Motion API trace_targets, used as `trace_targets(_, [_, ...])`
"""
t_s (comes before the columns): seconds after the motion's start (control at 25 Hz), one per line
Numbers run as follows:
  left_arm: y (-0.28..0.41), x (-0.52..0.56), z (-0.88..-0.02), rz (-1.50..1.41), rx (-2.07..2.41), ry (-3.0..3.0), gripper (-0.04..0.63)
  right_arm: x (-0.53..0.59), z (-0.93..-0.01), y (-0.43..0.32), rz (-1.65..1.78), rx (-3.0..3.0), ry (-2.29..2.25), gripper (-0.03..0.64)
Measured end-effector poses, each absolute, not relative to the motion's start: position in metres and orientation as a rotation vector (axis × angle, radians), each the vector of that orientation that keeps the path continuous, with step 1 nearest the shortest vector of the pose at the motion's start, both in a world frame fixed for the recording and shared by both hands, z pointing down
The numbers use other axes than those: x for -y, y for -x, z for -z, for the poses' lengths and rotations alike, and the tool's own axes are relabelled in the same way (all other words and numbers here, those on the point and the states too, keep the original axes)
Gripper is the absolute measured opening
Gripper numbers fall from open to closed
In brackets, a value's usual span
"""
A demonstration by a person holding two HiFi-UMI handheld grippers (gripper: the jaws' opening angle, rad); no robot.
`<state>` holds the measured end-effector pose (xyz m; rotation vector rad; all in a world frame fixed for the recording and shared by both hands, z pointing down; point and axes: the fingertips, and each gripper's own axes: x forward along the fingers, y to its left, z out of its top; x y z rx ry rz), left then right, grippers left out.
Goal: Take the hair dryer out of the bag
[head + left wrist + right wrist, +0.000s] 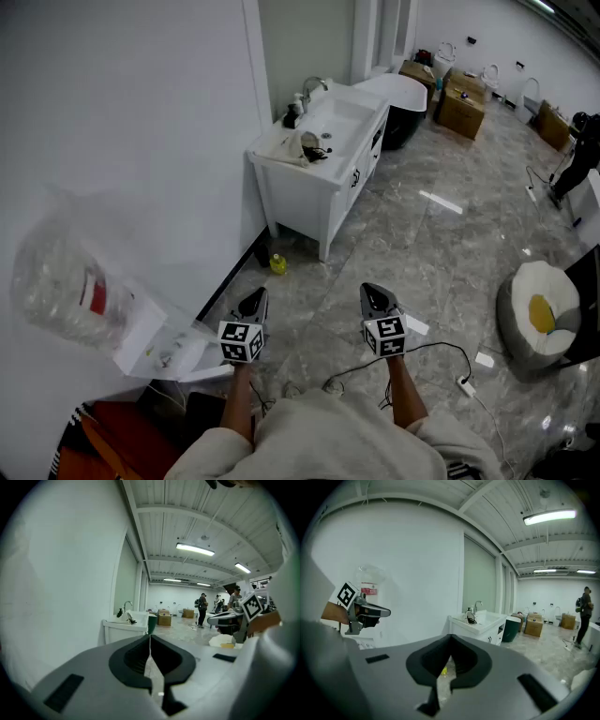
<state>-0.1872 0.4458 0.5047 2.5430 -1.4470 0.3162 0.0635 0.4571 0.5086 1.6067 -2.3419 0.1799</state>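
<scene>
While left tool (256, 298) and right tool (373, 295) sit closed, empty, 1 clear bag (56, 281), 1 sink cabinet (300, 192).

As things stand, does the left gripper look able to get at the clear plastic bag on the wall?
Probably yes. The clear plastic bag hangs to the left of the left gripper, with nothing visible between them. The gripper points past it, jaws shut, so it must swing left and open.
</scene>
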Motion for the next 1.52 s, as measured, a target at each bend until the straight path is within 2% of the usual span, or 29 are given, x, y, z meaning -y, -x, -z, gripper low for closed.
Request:
trace_targets(0.68, [0.168, -0.446, -0.506, -0.319, 1.47, -2.55, 0.015, -0.453, -0.507, -0.074, -0.165, 2.413, -1.571, 0.001])
trace_targets(0.8, [0.157, -0.448, -0.504, -0.315, 1.453, -2.563, 0.039, -0.456, -0.506, -0.071, -0.203, 2.494, -1.508, 0.176])
trace_targets(0.88, [0.15, -0.448, -0.505, -0.309, 1.444, -2.561, 0.151, -0.456, -0.507, -0.072, -0.211, 2.515, -1.486, 0.258])
trace_targets(1.0, [0.139, -0.449, -0.507, -0.299, 1.441, -2.558, 0.207, -0.456, -0.509, -0.076, -0.21, 2.527, -1.461, 0.307])
trace_targets(1.12, [0.126, -0.451, -0.507, -0.286, 1.445, -2.553, 0.216, -0.457, -0.511, -0.083, -0.203, 2.537, -1.415, 0.322])
trace_targets(1.52, [0.093, -0.455, -0.524, -0.295, 1.467, -2.521, 0.215, -0.445, -0.521, -0.105, -0.171, 2.535, -1.39, 0.31])
